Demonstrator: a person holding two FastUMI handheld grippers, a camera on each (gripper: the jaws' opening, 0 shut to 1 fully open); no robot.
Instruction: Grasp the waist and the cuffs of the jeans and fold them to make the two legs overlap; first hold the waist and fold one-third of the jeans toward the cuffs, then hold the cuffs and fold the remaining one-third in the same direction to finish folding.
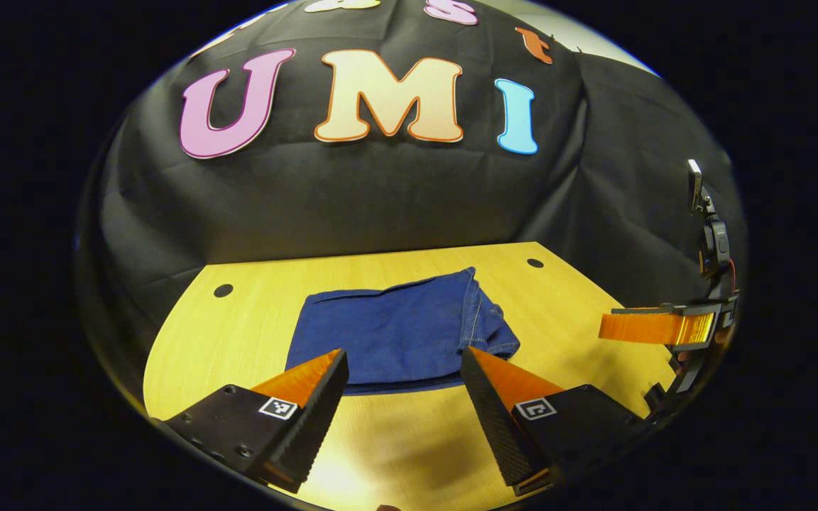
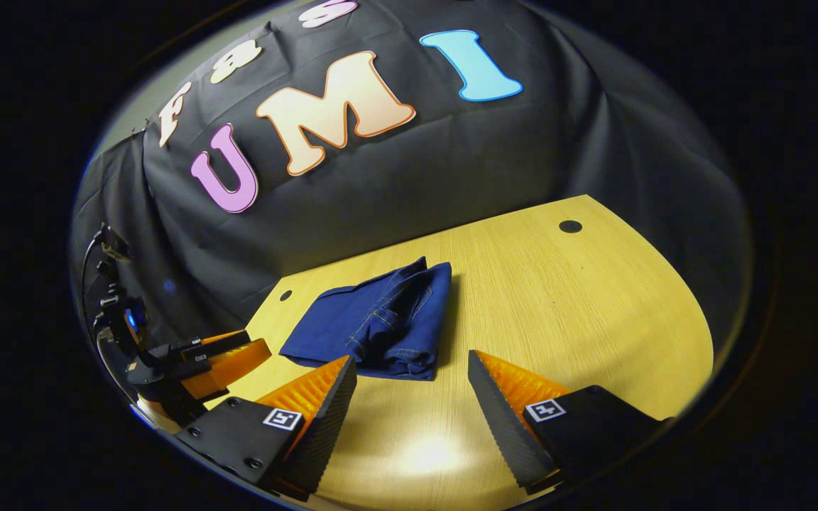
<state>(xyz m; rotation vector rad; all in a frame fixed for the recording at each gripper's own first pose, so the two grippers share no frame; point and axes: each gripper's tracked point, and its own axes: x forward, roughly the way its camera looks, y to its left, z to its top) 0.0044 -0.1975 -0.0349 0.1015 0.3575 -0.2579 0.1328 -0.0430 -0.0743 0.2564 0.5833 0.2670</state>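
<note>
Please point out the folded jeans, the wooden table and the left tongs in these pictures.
folded jeans (image 1: pixel 395 333), left gripper view: middle of the top layer.
wooden table (image 2: pixel 579 312), right gripper view: bare top right of the jeans.
left tongs (image 1: pixel 405 365), left gripper view: gap midway between their open fingertips.

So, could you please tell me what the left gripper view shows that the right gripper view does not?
Left gripper view: the right gripper at its right edge, and the smooth top panel of the folded jeans with a stitched seam down its right side. Right gripper view: the left gripper at its left edge, and the jeans' stacked layers seen end-on. Both: the jeans folded on the wooden table, with each view's own fingers spread open and holding nothing.
</note>
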